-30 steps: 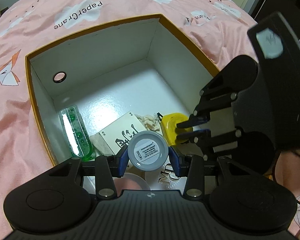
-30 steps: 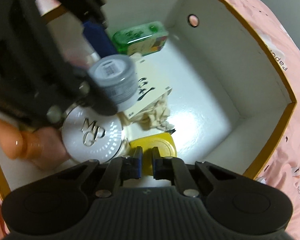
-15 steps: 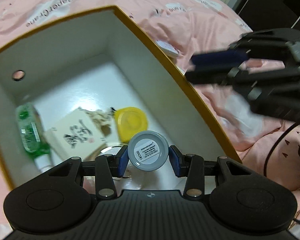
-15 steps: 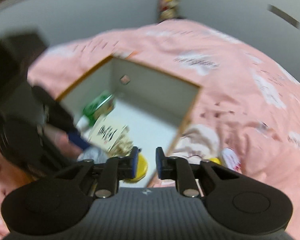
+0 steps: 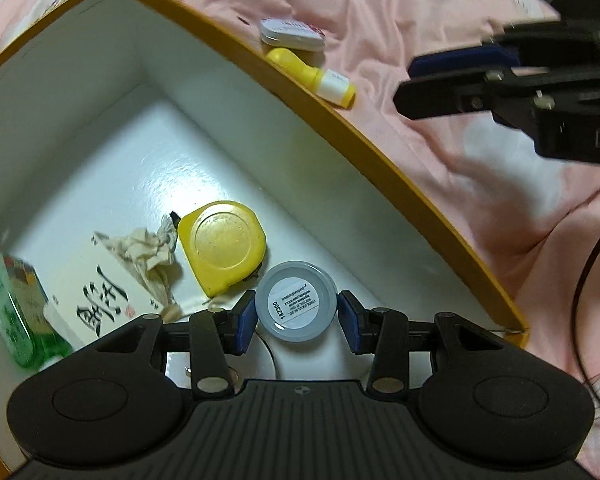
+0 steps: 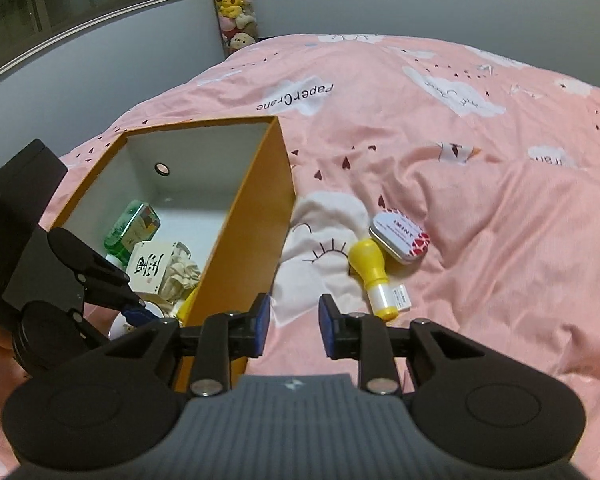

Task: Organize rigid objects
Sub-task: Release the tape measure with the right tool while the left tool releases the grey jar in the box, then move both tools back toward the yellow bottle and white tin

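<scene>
**Grey jar carried low into the box while the other claw swings out over the bed**

The grey jar [image 5: 296,306] sits clamped between the blue pads of the left claw [image 5: 297,322], held over the white floor of the orange box [image 5: 380,168], just beside the yellow tape measure [image 5: 223,246]. A second ago the jar hung farther left, over the printed white carton [image 5: 96,296].

The right claw [image 6: 292,326] was pinched together inside the box then; now it is outside, above the pink bedspread [image 6: 480,208], its jaws opening with nothing between them. Ahead of it lie a yellow bottle [image 6: 374,274] and a mint tin [image 6: 399,238], touching or nearly so. A green bottle [image 5: 10,312] lies at the box's left.
</scene>
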### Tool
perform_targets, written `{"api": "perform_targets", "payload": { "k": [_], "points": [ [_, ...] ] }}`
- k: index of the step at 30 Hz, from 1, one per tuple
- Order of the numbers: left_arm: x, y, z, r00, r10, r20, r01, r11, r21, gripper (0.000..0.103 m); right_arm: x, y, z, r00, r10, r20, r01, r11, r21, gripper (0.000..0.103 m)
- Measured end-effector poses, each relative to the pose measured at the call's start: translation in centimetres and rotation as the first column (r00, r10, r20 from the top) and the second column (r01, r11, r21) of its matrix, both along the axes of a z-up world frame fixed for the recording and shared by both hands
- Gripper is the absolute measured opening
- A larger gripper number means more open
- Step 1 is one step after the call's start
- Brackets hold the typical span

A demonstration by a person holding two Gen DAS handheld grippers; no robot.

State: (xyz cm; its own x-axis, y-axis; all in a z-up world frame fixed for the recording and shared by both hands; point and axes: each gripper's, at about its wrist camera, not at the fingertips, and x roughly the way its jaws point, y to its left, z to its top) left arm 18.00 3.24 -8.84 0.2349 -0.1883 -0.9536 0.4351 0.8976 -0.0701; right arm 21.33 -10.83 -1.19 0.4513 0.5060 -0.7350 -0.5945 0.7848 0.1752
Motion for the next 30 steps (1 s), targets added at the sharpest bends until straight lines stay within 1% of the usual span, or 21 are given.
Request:
{"api": "perform_targets", "payload": {
  "k": [3,5,6,8,9,12,16,17,20,23,25,27,29,30],
  "points": [
    [0.0,-1.1,-0.6,0.998,-0.049,0.026,0.046,0.995,0.085,0.051,0.0,-0.3,-0.6,1.000,-0.009,-0.017,0.009,1.000,0.011,0.026],
    [-0.1,-1.6,-0.8,0.997,-0.074,0.029,0.070,0.991,0.116,0.054,0.0,-0.6,-1.0,1.000,-0.013,-0.026,0.013,1.000,0.015,0.026],
    [-0.1,-1.7,-0.9,0.996,-0.082,0.025,0.079,0.990,0.115,0.059,0.0,-0.7,-1.1,0.999,-0.014,-0.031,0.014,1.000,0.014,0.027],
    [-0.1,-1.6,-0.7,0.996,-0.082,0.023,0.080,0.992,0.097,0.068,0.0,-0.8,-1.4,0.999,-0.015,-0.038,0.015,1.000,0.012,0.028],
    [-0.1,-1.5,-0.6,0.996,-0.080,0.027,0.077,0.993,0.089,0.069,0.0,-0.9,-1.6,0.999,-0.014,-0.042,0.014,1.000,0.010,0.028],
    [-0.2,-0.9,0.5,0.997,-0.059,0.042,0.056,0.996,0.066,0.069,0.0,-1.1,-1.9,0.999,-0.015,-0.047,0.015,1.000,0.006,0.028],
    [-0.2,0.2,3.2,0.997,-0.024,0.072,0.023,1.000,0.009,0.068,0.1,-1.2,-2.0,0.999,-0.015,-0.047,0.015,1.000,0.000,0.028],
    [-0.3,0.3,4.0,0.996,-0.018,0.084,0.018,1.000,-0.002,0.068,0.2,-1.3,-2.0,0.999,-0.014,-0.047,0.014,1.000,-0.001,0.029],
    [-0.1,0.6,6.4,0.990,-0.009,0.140,0.013,1.000,-0.026,0.068,0.4,-1.4,-2.0,0.999,-0.022,-0.039,0.022,1.000,-0.009,0.041],
    [0.7,0.1,8.1,0.984,-0.001,0.176,0.012,0.998,-0.061,0.068,0.8,-1.7,-2.0,0.999,-0.026,-0.029,0.025,0.999,-0.022,0.041],
    [1.5,-0.5,8.7,0.982,0.010,0.190,0.005,0.997,-0.080,0.068,1.3,-1.9,-2.1,0.999,-0.028,-0.028,0.027,0.999,-0.031,0.041],
    [2.4,-1.3,8.8,0.979,0.011,0.203,0.005,0.997,-0.081,0.068,1.9,-2.0,-2.2,0.999,-0.031,-0.026,0.030,0.999,-0.041,0.040],
    [3.3,-2.0,8.8,0.979,0.022,0.204,-0.003,0.996,-0.092,0.060,2.6,-2.2,-2.3,0.999,-0.038,-0.026,0.036,0.998,-0.053,0.040],
    [3.7,-2.2,8.7,0.980,0.039,0.197,-0.019,0.995,-0.100,0.060,3.0,-2.3,-2.3,0.999,-0.043,-0.022,0.042,0.997,-0.060,0.040]
  ]
}}
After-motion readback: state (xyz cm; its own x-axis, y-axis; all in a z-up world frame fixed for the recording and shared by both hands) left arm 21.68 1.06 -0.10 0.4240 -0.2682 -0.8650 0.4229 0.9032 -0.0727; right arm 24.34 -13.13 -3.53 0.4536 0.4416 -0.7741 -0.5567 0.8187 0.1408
